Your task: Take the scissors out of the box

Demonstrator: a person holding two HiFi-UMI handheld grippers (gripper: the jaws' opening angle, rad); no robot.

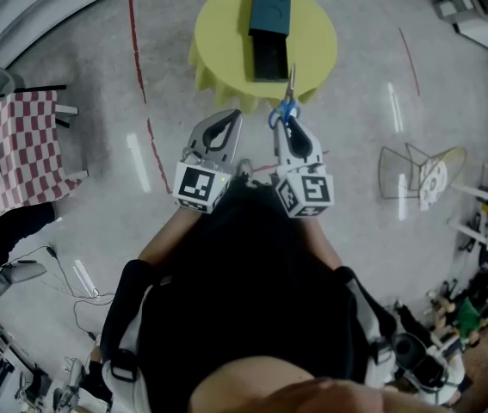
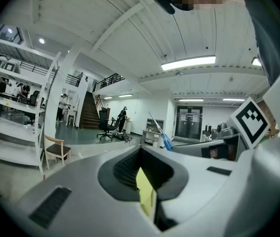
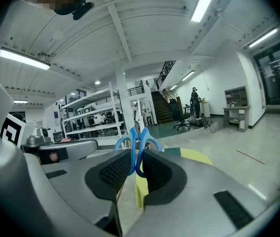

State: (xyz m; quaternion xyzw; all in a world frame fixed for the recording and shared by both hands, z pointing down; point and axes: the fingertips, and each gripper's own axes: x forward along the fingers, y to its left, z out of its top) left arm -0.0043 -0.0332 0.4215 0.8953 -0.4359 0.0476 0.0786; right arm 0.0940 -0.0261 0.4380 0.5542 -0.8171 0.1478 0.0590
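A dark teal box (image 1: 270, 9) lies on the round yellow table (image 1: 223, 43), and its drawer (image 1: 269, 60) is pulled out toward me. My right gripper (image 1: 284, 124) (image 3: 136, 158) is shut on the blue handles of the scissors (image 1: 288, 100) (image 3: 137, 146). It holds them at the table's near edge, blades pointing toward the box. My left gripper (image 1: 234, 116) (image 2: 140, 154) hangs beside it on the left, jaws together and nothing in them. In the left gripper view the scissors (image 2: 165, 141) show to the right of the jaws.
A table with a red-checked cloth (image 1: 15, 143) stands at the left. A wire frame (image 1: 419, 174) stands on the floor at the right. Red tape lines (image 1: 138, 52) cross the glossy floor. Cables and gear lie at the lower left and lower right.
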